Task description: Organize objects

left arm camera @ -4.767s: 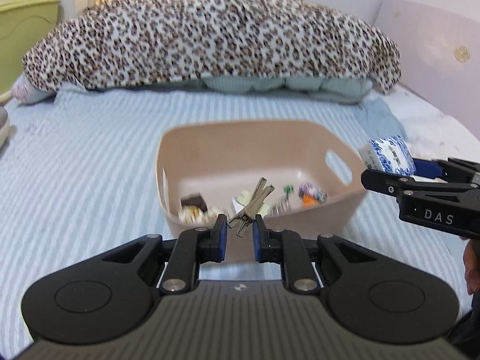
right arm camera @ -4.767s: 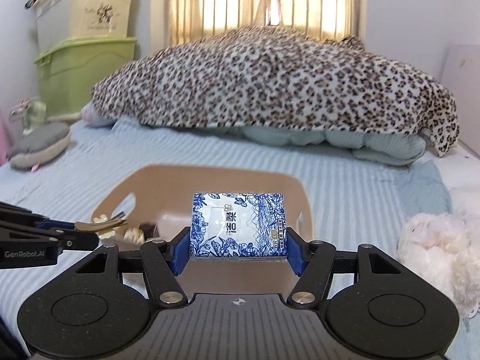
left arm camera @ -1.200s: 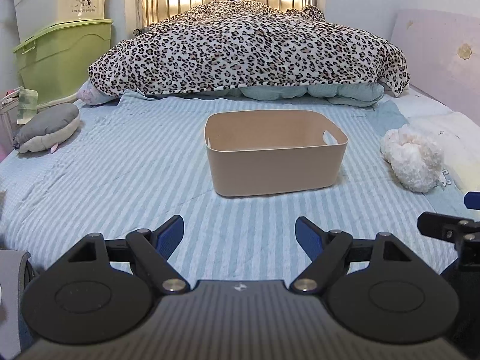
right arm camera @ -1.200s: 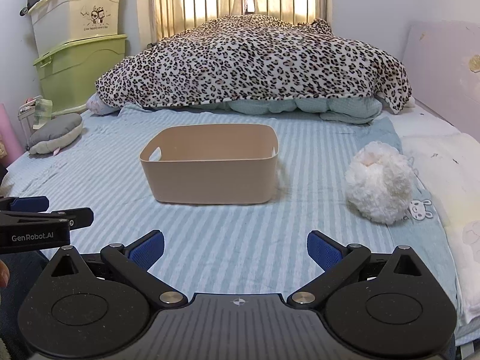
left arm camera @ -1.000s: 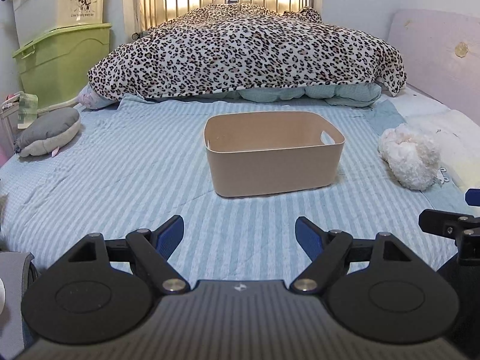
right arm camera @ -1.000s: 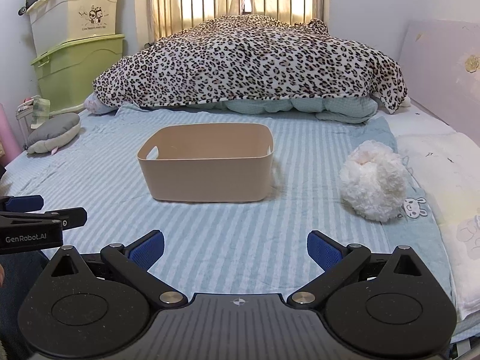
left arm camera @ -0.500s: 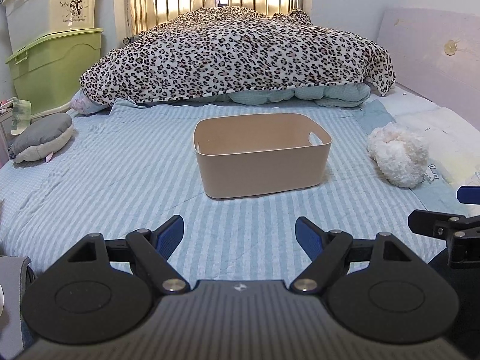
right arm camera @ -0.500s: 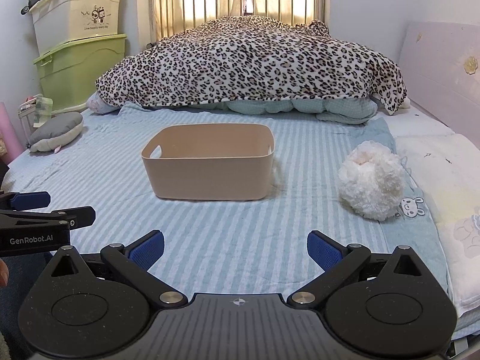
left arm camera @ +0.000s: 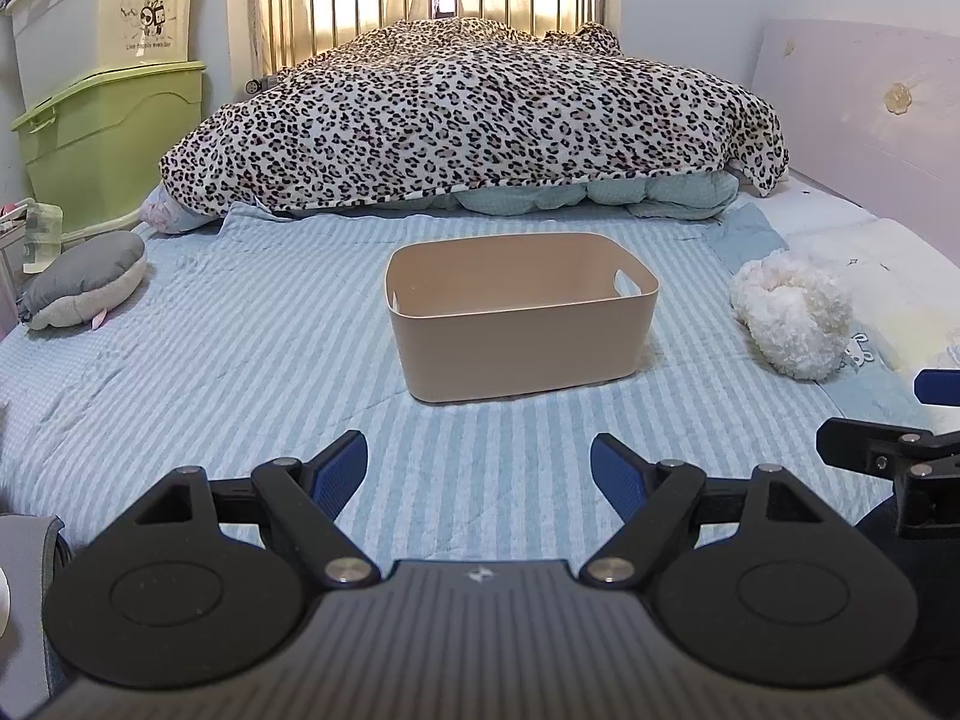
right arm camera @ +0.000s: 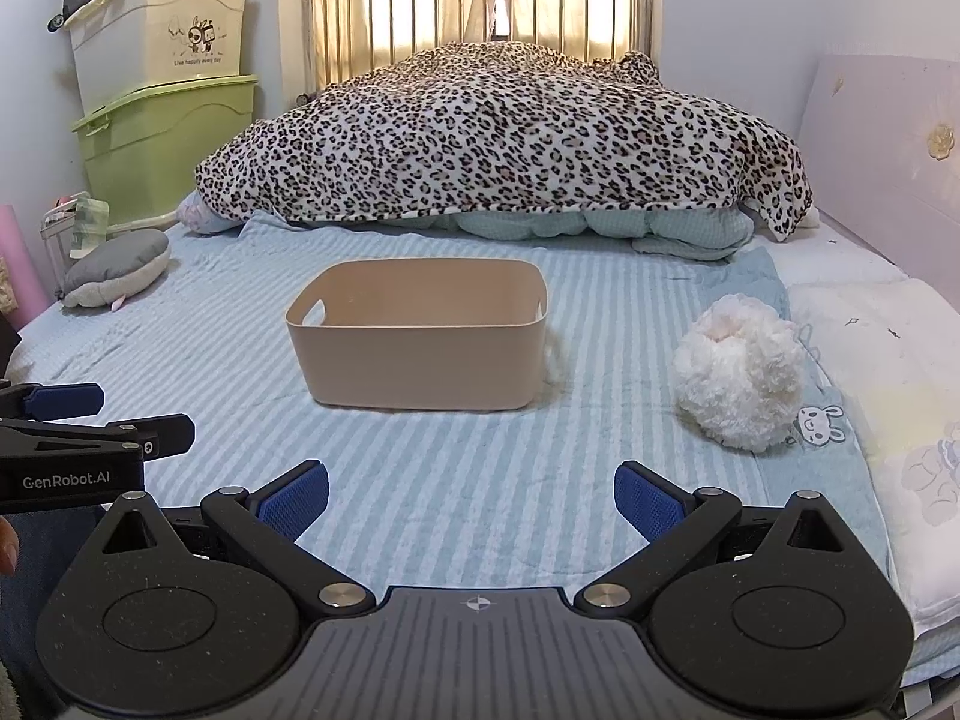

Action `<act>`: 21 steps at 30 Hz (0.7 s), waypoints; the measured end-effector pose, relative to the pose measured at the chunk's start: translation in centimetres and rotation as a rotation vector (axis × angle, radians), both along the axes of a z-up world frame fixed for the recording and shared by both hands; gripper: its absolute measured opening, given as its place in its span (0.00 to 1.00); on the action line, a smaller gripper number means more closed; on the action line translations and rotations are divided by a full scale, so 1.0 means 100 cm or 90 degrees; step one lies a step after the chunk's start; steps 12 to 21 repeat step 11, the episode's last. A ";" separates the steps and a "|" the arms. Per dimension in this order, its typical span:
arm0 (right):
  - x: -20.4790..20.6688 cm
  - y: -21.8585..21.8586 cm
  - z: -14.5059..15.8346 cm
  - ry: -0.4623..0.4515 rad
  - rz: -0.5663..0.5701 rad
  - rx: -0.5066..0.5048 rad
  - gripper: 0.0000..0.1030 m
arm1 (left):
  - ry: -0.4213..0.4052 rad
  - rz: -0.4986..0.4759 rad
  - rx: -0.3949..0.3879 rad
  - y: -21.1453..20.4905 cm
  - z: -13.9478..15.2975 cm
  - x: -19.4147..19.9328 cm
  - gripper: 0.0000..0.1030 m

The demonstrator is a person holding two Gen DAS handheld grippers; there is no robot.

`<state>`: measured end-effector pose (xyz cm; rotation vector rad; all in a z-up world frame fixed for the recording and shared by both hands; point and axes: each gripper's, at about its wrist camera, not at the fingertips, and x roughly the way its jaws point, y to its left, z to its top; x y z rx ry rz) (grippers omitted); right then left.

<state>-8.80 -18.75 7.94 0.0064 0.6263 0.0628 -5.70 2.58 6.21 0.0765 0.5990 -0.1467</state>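
A beige plastic bin [left arm camera: 521, 315] with handle cut-outs stands in the middle of the striped blue bed; it also shows in the right wrist view [right arm camera: 420, 340]. Its contents are hidden behind its walls. My left gripper [left arm camera: 479, 468] is open and empty, held well back from the bin near the bed's front edge. My right gripper [right arm camera: 472, 497] is open and empty too, also well back from the bin. Each gripper shows at the edge of the other's view.
A white fluffy plush [right arm camera: 739, 377] lies right of the bin. A grey plush [left arm camera: 84, 279] lies at the left. A leopard-print duvet [left arm camera: 474, 120] is heaped at the back. Green and cream storage boxes [right arm camera: 162, 90] stand at the left wall.
Since 4.8 s ago both grippers have opened, no longer hold the keys and the blue-patterned box, and have pulled back from the bin. In the last second the views shifted only slightly.
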 end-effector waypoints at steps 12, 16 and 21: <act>0.005 0.002 -0.002 0.005 -0.005 0.003 1.00 | 0.006 0.002 -0.007 0.002 -0.001 0.002 0.86; 0.005 0.002 -0.002 0.005 -0.005 0.003 1.00 | 0.006 0.002 -0.007 0.002 -0.001 0.002 0.86; 0.005 0.002 -0.002 0.005 -0.005 0.003 1.00 | 0.006 0.002 -0.007 0.002 -0.001 0.002 0.86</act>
